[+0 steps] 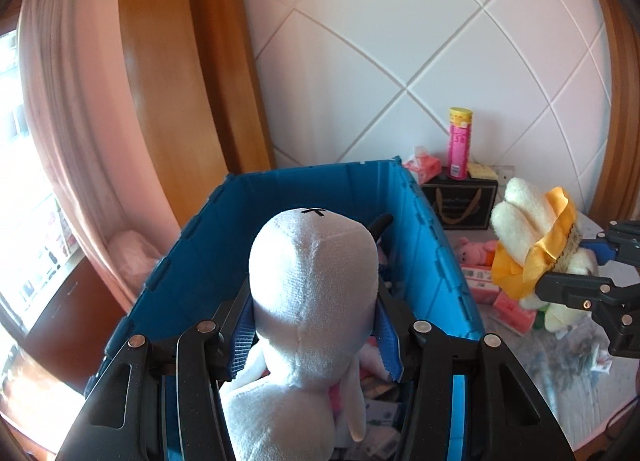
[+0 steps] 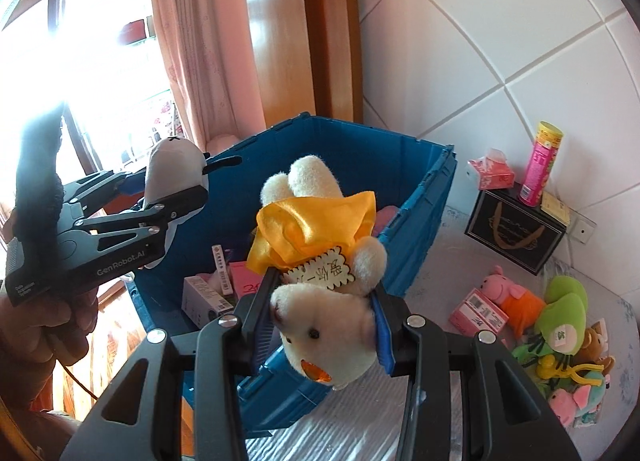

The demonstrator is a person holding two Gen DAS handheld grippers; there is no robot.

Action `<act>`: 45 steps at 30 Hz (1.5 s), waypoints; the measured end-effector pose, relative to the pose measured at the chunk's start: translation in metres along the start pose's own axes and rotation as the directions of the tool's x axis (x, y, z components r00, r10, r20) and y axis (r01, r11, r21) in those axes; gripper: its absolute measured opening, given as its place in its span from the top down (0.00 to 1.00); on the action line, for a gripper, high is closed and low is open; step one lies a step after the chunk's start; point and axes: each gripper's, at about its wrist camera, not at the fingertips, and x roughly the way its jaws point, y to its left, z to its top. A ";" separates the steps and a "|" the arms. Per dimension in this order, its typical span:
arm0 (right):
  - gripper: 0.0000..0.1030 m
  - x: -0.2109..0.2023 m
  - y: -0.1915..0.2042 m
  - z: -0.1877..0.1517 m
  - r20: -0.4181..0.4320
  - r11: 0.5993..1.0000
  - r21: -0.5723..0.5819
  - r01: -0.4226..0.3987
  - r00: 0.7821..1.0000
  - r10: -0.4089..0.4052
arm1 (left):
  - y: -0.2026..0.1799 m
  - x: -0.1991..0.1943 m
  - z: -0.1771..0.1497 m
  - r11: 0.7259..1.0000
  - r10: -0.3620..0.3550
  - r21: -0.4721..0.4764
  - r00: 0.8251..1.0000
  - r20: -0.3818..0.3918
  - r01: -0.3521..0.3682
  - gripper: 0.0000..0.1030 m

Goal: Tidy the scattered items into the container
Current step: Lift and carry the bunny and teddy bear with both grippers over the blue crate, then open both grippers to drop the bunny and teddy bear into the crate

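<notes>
My left gripper (image 1: 316, 337) is shut on a white plush toy (image 1: 312, 281) and holds it above the open blue crate (image 1: 304, 197). It also shows in the right wrist view (image 2: 176, 189), over the crate's left wall. My right gripper (image 2: 324, 321) is shut on a cream bear with a yellow ribbon (image 2: 328, 313), upside down over the crate's (image 2: 420, 197) near right corner. In the left wrist view the bear (image 1: 524, 237) hangs just right of the crate. Boxes and soft toys lie inside the crate.
A black gift box (image 2: 516, 229) by the tiled wall carries a pink tube (image 2: 540, 165) and a tissue pack (image 2: 492, 173). Loose plush toys (image 2: 560, 321) and a pink box (image 2: 478, 309) lie on the bed at right. A curtain and window are at left.
</notes>
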 end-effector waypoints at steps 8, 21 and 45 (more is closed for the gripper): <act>0.61 0.028 0.044 0.016 -0.005 0.996 -0.057 -0.064 0.998 0.063 | 0.044 0.004 -0.009 0.998 0.043 -0.034 0.999 -0.015 -0.043 0.51; 0.61 0.048 0.067 0.019 -0.048 0.993 -0.093 -0.075 0.996 0.071 | 0.063 0.023 -0.018 0.995 0.034 -0.091 0.999 -0.018 -0.036 0.51; 0.04 0.035 0.059 0.017 0.010 0.998 -0.042 -0.040 0.999 0.040 | 0.069 0.008 -0.011 0.988 0.055 -0.144 0.997 0.049 -0.048 0.01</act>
